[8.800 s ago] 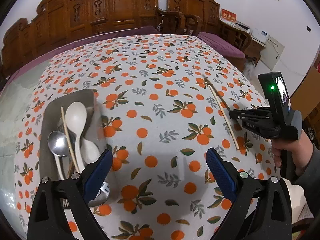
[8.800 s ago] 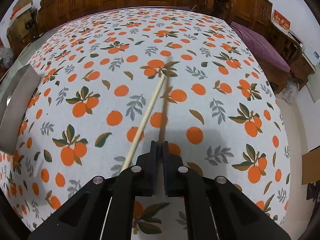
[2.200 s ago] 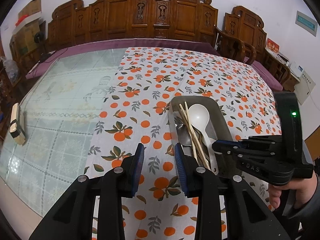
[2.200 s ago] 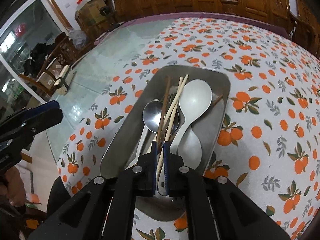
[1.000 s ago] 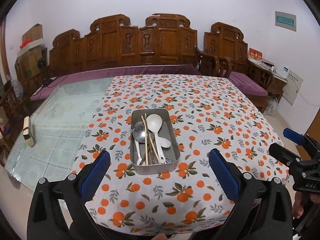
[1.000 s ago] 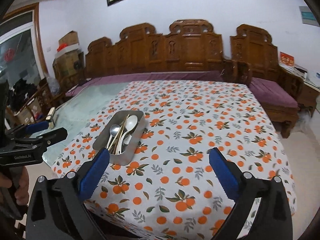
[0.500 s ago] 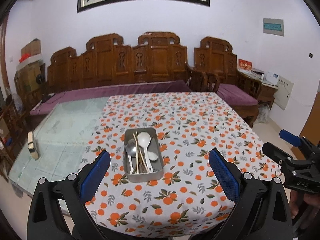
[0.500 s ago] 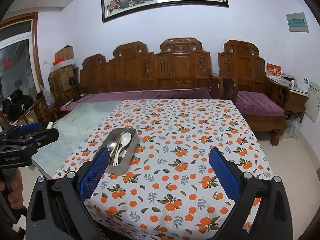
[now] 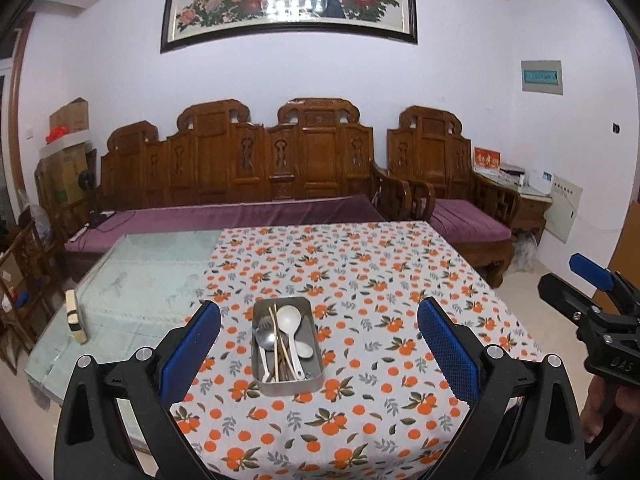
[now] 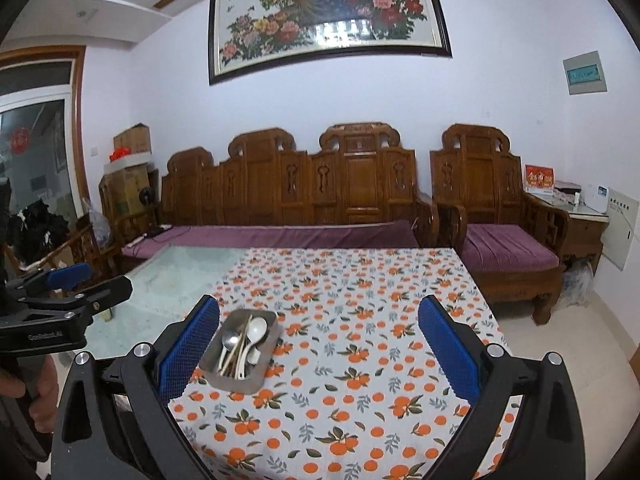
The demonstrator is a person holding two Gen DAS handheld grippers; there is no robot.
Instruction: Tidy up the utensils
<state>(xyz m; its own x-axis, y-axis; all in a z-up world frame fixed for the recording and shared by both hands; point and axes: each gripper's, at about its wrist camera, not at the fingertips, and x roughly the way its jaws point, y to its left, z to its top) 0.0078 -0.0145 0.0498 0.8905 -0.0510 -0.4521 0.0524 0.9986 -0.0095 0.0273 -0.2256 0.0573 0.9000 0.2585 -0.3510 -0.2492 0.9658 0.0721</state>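
Steel tray (image 9: 286, 384) sits near the front edge of the orange-print tablecloth (image 9: 380, 280), holding a white spoon (image 9: 289, 318), a metal spoon (image 9: 263, 338) and what look like chopsticks (image 9: 280, 344). Left gripper (image 9: 318, 350) and right gripper (image 10: 318, 350) both hang spread wide and empty, well back from the tray.

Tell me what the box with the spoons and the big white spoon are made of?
The tray looks like metal, probably stainless steel: grey with a dull shine. The big white spoon looks like plastic or ceramic: smooth, plain white, no metallic gleam. I cannot tell which from here.
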